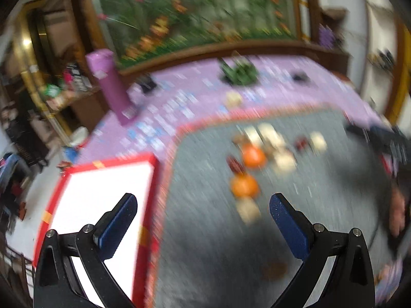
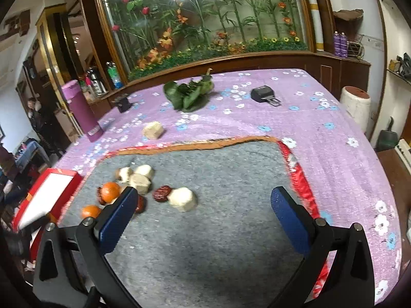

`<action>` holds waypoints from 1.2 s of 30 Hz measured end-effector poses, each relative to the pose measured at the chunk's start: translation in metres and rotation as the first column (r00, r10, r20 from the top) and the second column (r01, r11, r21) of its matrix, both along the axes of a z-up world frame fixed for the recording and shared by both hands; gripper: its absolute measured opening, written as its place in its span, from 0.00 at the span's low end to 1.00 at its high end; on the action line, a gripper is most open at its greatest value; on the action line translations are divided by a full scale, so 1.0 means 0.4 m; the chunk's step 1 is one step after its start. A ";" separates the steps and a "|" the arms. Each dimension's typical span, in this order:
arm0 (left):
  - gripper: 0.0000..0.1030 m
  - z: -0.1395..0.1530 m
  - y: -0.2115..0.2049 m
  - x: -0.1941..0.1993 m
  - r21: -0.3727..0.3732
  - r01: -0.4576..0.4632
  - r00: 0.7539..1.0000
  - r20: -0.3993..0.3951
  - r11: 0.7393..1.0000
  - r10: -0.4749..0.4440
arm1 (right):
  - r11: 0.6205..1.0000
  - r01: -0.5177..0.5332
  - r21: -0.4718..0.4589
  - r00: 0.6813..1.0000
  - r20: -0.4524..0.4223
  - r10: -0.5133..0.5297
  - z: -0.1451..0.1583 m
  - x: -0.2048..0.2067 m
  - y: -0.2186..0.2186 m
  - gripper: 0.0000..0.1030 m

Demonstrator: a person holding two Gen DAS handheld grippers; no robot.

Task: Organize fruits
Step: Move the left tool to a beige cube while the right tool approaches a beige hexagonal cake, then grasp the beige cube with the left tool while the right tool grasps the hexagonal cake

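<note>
A pile of fruit lies on the grey mat [image 2: 231,179]: two oranges [image 2: 111,192] [image 2: 91,211], dark red dates [image 2: 161,193] and several pale peeled chunks [image 2: 183,199]. One pale chunk [image 2: 153,130] sits apart on the purple cloth. My right gripper [image 2: 204,197] is open above the mat, its left finger beside the pile. The left wrist view is blurred; the oranges [image 1: 253,156] [image 1: 244,185] lie ahead of my open left gripper [image 1: 203,202]. Left of the mat stands a red-rimmed white box [image 1: 102,195] [image 2: 47,195].
A purple bottle [image 2: 81,109], green leaves [image 2: 190,93], a black buckle-like object [image 2: 264,93] and a small dark item [image 2: 123,102] rest on the flowered purple cloth [image 2: 334,154]. A glass case of artificial plants stands behind the table. A hand [image 1: 398,213] shows at the right.
</note>
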State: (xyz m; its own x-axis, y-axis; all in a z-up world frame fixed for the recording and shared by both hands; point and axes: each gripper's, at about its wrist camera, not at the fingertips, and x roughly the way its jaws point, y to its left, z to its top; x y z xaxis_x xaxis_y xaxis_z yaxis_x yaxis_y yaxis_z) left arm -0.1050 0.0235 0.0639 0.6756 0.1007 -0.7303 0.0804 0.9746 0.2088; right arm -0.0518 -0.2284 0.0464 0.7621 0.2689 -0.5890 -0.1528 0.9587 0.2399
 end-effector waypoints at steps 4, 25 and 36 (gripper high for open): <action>0.99 -0.051 -0.009 -0.039 0.015 0.075 0.994 -0.083 0.997 -0.073 | 0.999 -0.048 0.024 0.997 -0.058 0.049 -0.022 0.012 -0.006 0.97; 0.72 -0.089 -0.018 -0.074 -0.136 0.152 0.972 -0.158 0.979 -0.173 | 0.970 -0.173 -0.174 0.966 -0.221 0.133 -0.086 0.128 0.109 0.58; 0.66 -0.116 -0.024 0.096 -0.105 -0.029 0.987 -0.158 0.994 0.012 | 0.977 -0.194 -0.085 0.962 -0.213 0.173 -0.081 0.126 0.092 0.44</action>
